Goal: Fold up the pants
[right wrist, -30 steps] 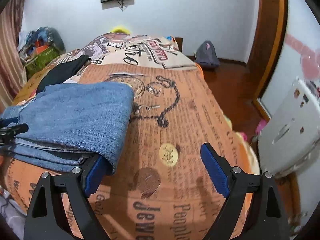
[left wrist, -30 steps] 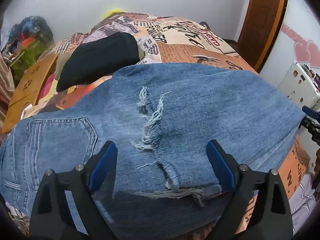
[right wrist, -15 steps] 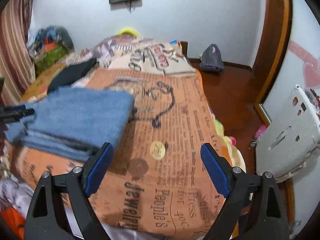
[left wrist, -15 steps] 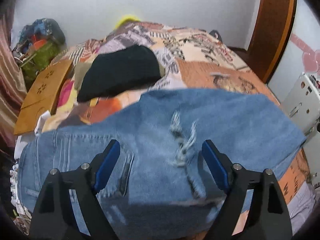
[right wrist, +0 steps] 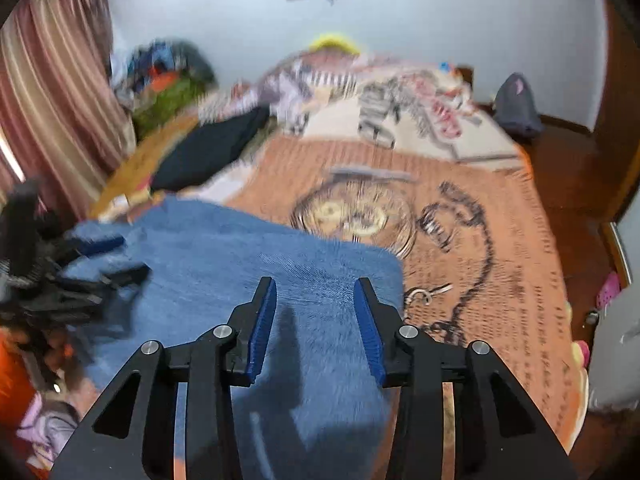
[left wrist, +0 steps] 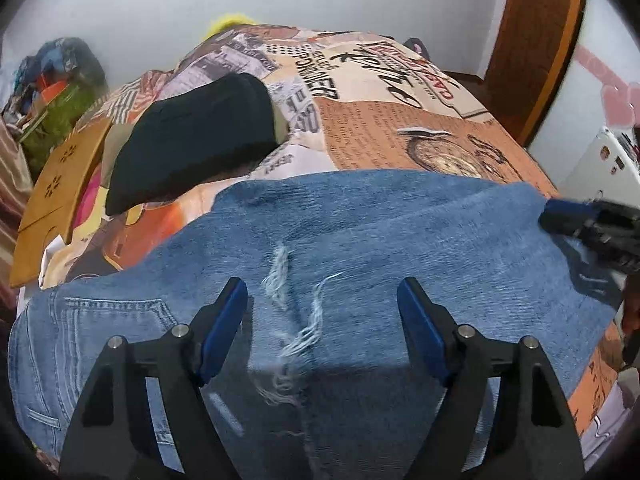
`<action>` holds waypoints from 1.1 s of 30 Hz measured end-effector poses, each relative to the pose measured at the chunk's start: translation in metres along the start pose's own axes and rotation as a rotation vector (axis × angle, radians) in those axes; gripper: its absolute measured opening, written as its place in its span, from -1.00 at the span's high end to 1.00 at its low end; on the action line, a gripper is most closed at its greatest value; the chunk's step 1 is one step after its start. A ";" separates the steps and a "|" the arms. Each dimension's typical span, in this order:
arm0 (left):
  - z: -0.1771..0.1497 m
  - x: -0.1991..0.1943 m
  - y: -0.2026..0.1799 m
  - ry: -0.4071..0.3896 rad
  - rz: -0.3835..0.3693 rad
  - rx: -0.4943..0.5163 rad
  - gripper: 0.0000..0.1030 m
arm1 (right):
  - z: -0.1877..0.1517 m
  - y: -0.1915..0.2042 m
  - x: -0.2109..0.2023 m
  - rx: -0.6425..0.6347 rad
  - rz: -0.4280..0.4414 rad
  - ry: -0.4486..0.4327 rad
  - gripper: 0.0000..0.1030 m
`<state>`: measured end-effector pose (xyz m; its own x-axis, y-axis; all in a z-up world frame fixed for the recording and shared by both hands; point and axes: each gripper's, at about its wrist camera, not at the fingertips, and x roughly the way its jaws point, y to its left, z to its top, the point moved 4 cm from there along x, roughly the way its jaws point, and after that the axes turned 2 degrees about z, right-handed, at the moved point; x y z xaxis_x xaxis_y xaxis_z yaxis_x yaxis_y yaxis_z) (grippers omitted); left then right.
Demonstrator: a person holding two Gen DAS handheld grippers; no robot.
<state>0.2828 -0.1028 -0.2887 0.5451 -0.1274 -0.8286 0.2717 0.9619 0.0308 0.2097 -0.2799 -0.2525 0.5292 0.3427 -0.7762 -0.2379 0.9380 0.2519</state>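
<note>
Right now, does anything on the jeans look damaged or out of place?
The jeans have a frayed rip between the left gripper's open jaws, with loose white threads hanging. It looks like distressed styling, not fresh damage. Otherwise the fold lies flat on the bed.

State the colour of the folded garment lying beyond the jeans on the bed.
Black, plain and unpatterned; it shows best in the left wrist view.

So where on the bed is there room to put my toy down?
Free: the orange newspaper-print bedspread right of the folded jeans. Crowded: the left side, with the black garment and wooden board.
</note>
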 end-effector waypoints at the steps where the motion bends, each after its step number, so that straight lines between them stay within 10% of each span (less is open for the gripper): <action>1: 0.000 0.002 0.003 -0.001 0.024 0.002 -0.55 | -0.004 -0.004 0.008 -0.003 0.000 0.026 0.40; 17: -0.032 -0.081 0.118 -0.094 0.143 -0.202 -0.55 | -0.009 -0.018 -0.071 -0.006 -0.154 -0.075 0.33; 25: -0.090 -0.176 0.212 -0.177 0.271 -0.298 -0.65 | 0.025 0.061 -0.089 -0.103 -0.032 -0.212 0.19; 33: -0.151 -0.202 0.259 -0.061 0.347 -0.304 -0.66 | 0.033 0.150 -0.072 -0.201 0.119 -0.255 -0.04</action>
<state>0.1236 0.2089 -0.1980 0.6105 0.2089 -0.7640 -0.1746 0.9763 0.1275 0.1630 -0.1618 -0.1398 0.6686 0.4748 -0.5723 -0.4525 0.8705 0.1936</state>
